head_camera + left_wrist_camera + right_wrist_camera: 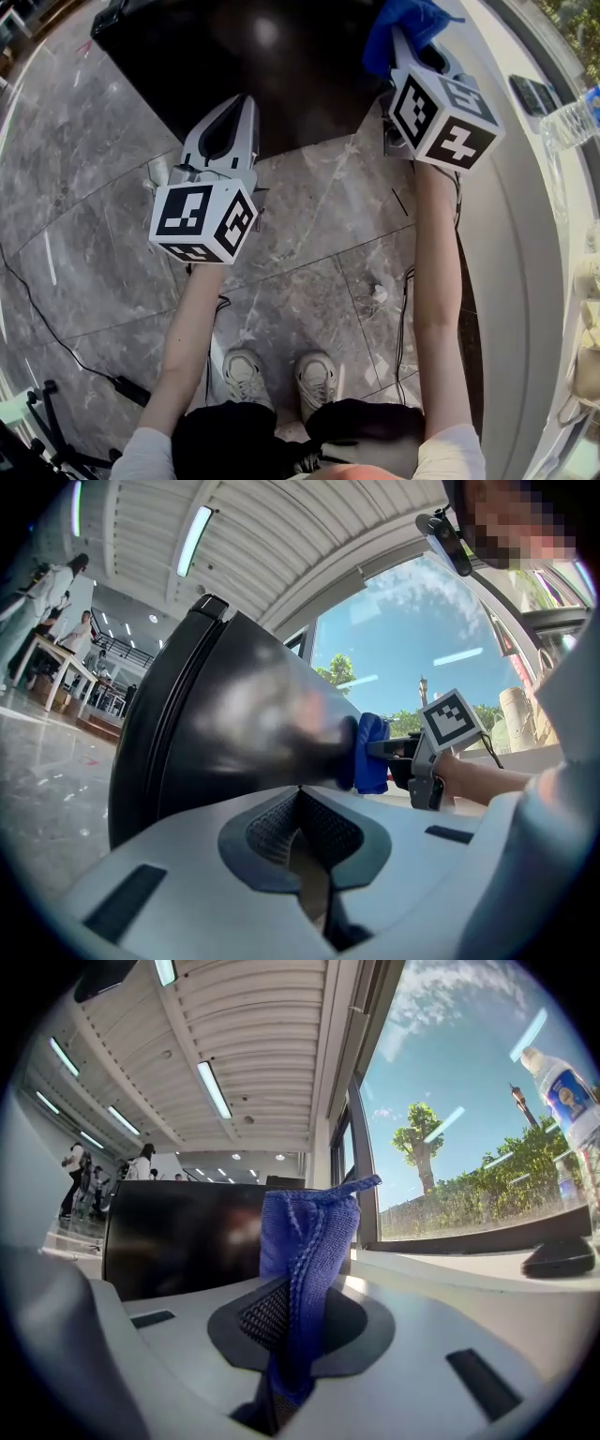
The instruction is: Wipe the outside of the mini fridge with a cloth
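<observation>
Blue cloth (309,1232) in right claw (292,1299)

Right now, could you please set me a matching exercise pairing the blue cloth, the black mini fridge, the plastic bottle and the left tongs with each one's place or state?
Things:
1. blue woven cloth
2. glossy black mini fridge
3. clear plastic water bottle
4. left tongs

Places or states:
A. on the white window ledge
B. shut, nothing between
C. clamped in the right tongs
D. standing on the grey marble floor

Pairs: 1-C, 2-D, 3-A, 4-B.
</observation>
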A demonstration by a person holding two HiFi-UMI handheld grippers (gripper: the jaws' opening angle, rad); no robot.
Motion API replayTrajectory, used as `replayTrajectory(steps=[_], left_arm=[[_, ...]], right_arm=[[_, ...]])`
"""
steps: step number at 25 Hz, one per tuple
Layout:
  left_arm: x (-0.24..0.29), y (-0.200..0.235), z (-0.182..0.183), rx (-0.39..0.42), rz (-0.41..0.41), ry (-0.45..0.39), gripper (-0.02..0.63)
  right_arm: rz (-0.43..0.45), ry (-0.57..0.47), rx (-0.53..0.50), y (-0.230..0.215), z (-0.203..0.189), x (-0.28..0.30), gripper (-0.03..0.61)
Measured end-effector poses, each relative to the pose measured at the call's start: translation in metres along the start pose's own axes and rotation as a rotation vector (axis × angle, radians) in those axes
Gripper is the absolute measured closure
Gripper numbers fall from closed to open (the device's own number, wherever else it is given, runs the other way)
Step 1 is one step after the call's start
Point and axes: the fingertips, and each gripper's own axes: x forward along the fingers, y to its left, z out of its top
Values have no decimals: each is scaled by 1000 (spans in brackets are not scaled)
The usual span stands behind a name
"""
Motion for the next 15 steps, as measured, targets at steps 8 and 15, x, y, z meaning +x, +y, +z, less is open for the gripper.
replayTrajectory(steps=[8, 15], left_arm=[[5, -4, -13, 10, 3, 26, 611], [8, -12, -18, 34, -11, 23, 611]], right_arm=[[-56, 13, -27, -31, -3, 1, 517], [-91, 22, -15, -54, -9, 3, 517]])
